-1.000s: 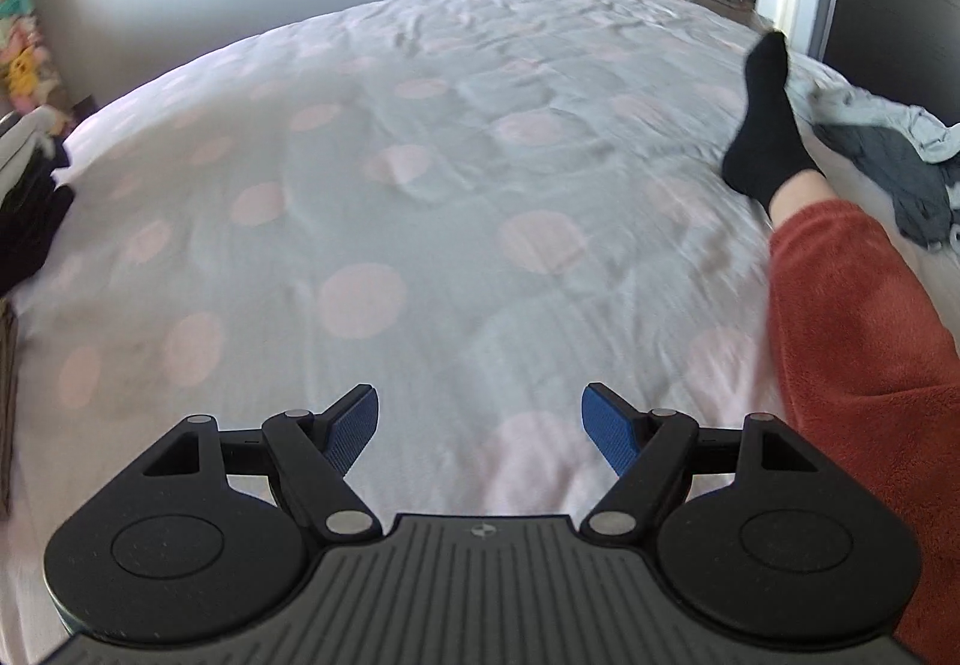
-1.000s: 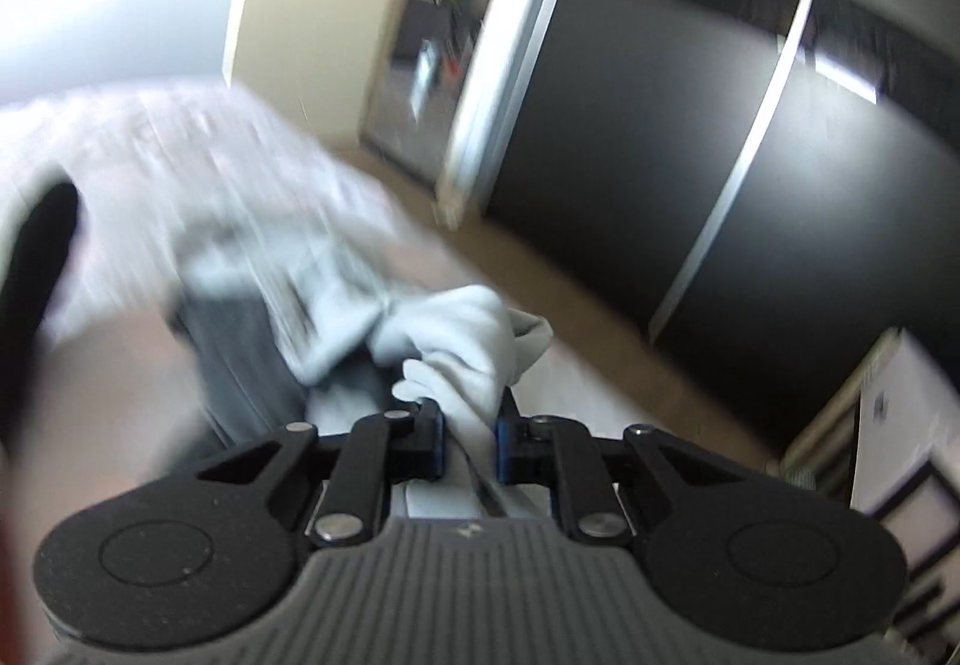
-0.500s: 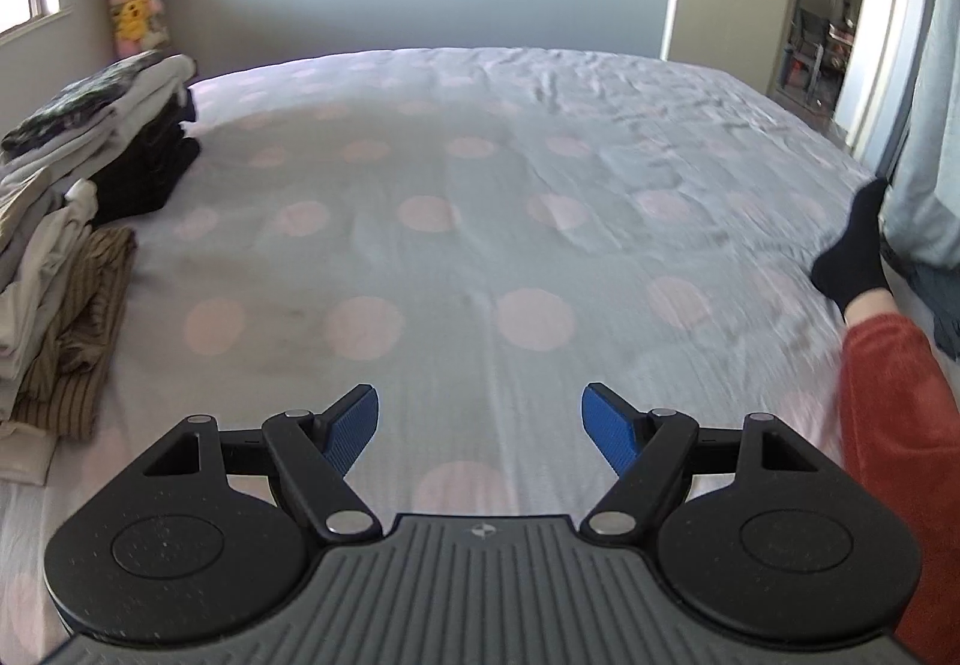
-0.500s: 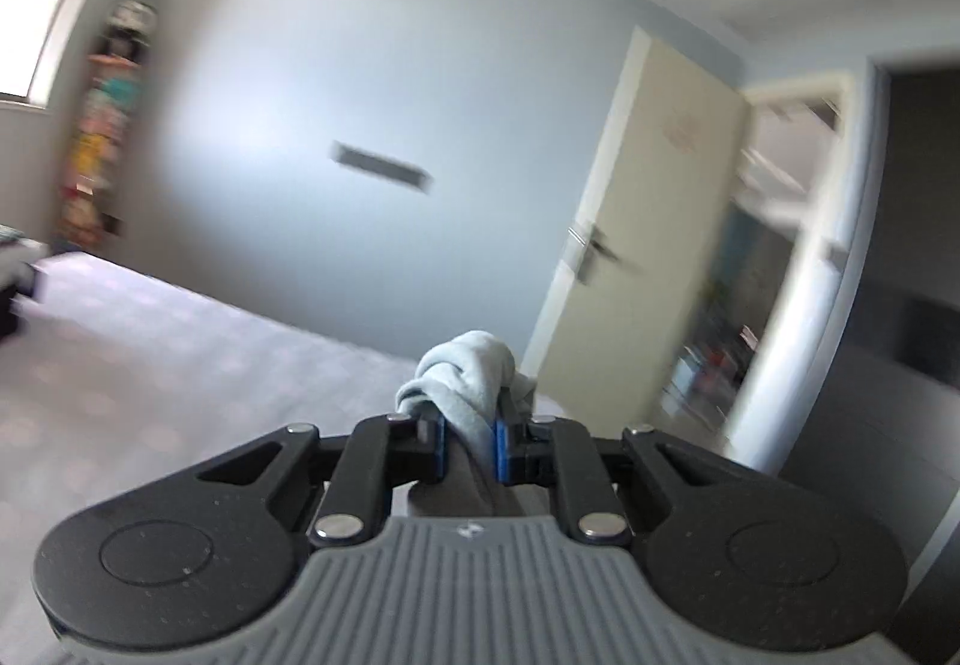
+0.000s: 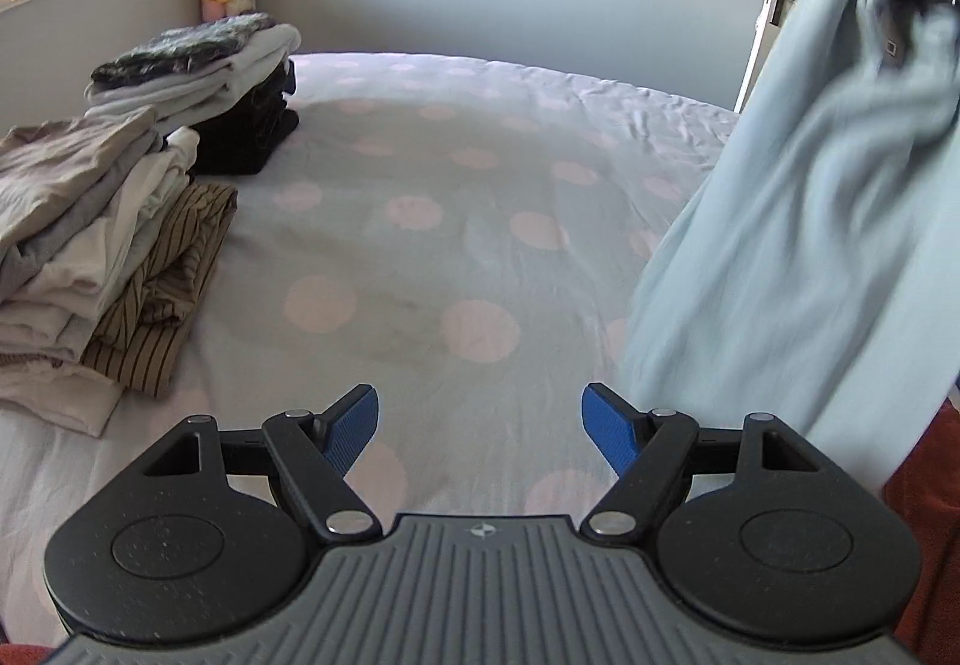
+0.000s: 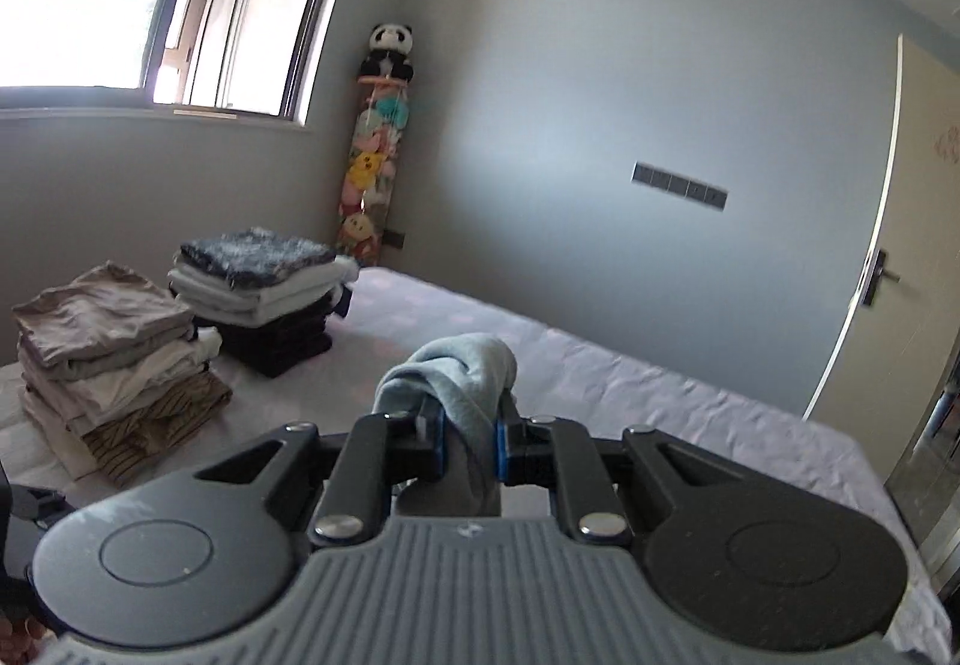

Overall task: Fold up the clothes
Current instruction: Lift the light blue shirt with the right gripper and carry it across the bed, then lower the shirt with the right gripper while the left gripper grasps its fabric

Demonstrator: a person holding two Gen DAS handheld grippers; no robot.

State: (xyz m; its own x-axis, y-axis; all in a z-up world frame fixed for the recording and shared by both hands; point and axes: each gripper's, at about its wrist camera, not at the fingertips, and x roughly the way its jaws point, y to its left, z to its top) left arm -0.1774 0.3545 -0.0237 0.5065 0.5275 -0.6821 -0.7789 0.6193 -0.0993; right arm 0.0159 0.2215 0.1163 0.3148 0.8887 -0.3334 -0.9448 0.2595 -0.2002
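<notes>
A pale blue garment (image 5: 798,221) hangs in the air at the right of the left wrist view, blurred, above the spotted bedsheet (image 5: 420,221). Its bunched edge (image 6: 462,371) is pinched between the blue pads of my right gripper (image 6: 469,440), which is shut on it and held up over the bed (image 6: 660,395). Low over the near part of the sheet, my left gripper (image 5: 480,428) stands open with nothing between its fingers; the hanging cloth is just to its right.
Two stacks of folded clothes (image 5: 114,221) (image 6: 120,359) sit on the left side of the bed, a dark-and-white stack (image 5: 210,83) behind. A toy-covered column (image 6: 372,167) stands in the corner, a door (image 6: 900,269) at right. A red-clad leg (image 5: 924,515) lies by the left gripper.
The right gripper swung from the clothes heap at the bed's edge up and round over the bed, carrying the blue garment. The left view turned left, bringing the folded stacks into sight.
</notes>
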